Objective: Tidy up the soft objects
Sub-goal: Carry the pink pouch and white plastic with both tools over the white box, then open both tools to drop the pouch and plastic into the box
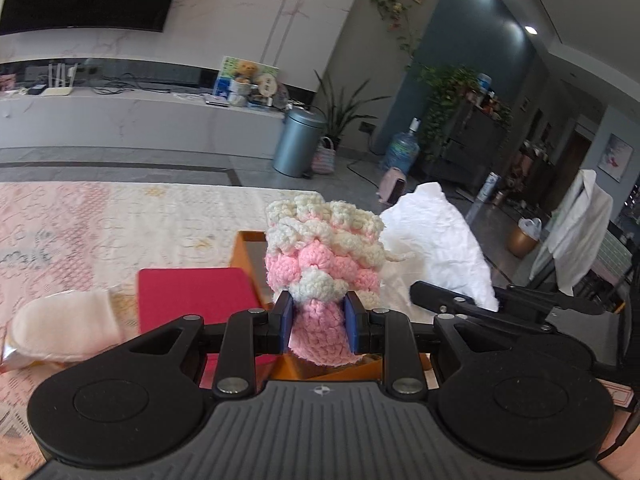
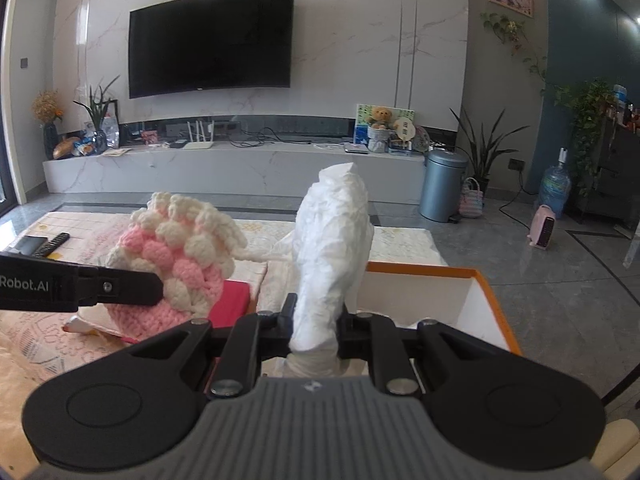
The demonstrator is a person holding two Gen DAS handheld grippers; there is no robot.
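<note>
- Left wrist view: the left tool [image 1: 318, 322] is clamped on the pink lower end of a pink and cream crochet piece [image 1: 324, 248], blue pads pressed against its two sides.
- The crochet piece stands up ahead of the jaws, its cream ruffled part on top.
- Just right of the left tool, the black finger of the right tool [image 1: 448, 300] reaches in, with a crumpled white cloth [image 1: 436, 240] rising from it, close beside the crochet piece.
- Below and ahead of the left tool sits an orange box [image 1: 244, 256]; a red flat item [image 1: 196, 296] lies just left of the jaws, partly over the box edge.
- Further left of the tool, a pale pink pad [image 1: 64, 330] lies on the patterned cloth covering the worktop [image 1: 100, 224].
- Right wrist view: the right tool [image 2: 316, 326] is gripping the white cloth [image 2: 334, 248] at its lower end, and the cloth stands upright ahead of the jaws.
- Directly behind and right of this tool is the orange box [image 2: 484, 280], open, with a white inside.
- To the left, the left tool [image 2: 132, 288] comes in sideways holding the crochet piece [image 2: 180, 256], which is raised above the worktop [image 2: 400, 244].
- The red flat item [image 2: 232, 300] shows between the two tools, under the crochet piece.
- Far left on the worktop lie a remote control [image 2: 52, 243] and a phone [image 2: 27, 245].
</note>
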